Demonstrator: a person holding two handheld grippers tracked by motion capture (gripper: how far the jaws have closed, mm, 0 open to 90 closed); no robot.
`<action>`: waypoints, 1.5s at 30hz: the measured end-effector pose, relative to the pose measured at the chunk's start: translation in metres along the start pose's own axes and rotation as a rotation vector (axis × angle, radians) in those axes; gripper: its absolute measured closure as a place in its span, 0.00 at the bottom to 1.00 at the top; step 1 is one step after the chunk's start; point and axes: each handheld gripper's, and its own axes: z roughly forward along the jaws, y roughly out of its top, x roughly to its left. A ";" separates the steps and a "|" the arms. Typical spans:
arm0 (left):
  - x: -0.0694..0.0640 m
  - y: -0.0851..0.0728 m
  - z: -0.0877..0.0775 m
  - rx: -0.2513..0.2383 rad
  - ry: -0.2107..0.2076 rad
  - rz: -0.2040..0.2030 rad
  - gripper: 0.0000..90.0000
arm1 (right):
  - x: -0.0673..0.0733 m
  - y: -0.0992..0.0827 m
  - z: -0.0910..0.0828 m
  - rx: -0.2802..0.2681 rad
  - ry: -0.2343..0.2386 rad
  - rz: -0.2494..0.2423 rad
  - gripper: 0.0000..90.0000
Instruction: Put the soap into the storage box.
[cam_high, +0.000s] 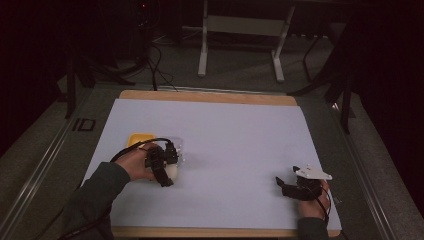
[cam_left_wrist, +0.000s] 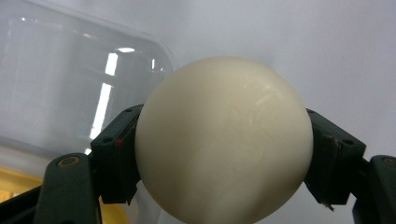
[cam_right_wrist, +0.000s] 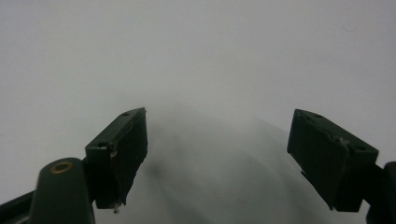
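A ball (cam_high: 172, 172) is held at the counter's (cam_high: 240, 150) left, beside a container (cam_high: 176, 146); a tray (cam_high: 139, 139) lies behind.

Cream ball (cam_left_wrist: 224, 140), yellow tray (cam_high: 139, 139) (clear lid (cam_left_wrist: 70, 88)), white table cover (cam_high: 240, 145).

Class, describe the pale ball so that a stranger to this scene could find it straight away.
Start at the white sheet covering the table, then go to its near left part, where a hand holds the left claw beside a clear container and a yellow piece. The ball is pinched between that claw's black jaws: smooth, cream-white and round.
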 end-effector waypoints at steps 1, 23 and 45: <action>0.000 0.000 0.000 0.000 0.000 0.000 0.28 | 0.000 0.000 0.000 0.000 0.000 0.000 0.22; 0.020 -0.017 -0.010 0.002 0.004 -0.121 0.28 | 0.000 0.000 0.000 -0.002 -0.001 0.000 0.22; 0.036 -0.023 -0.015 0.032 0.089 -0.316 0.28 | 0.000 0.000 0.000 -0.002 -0.001 -0.001 0.22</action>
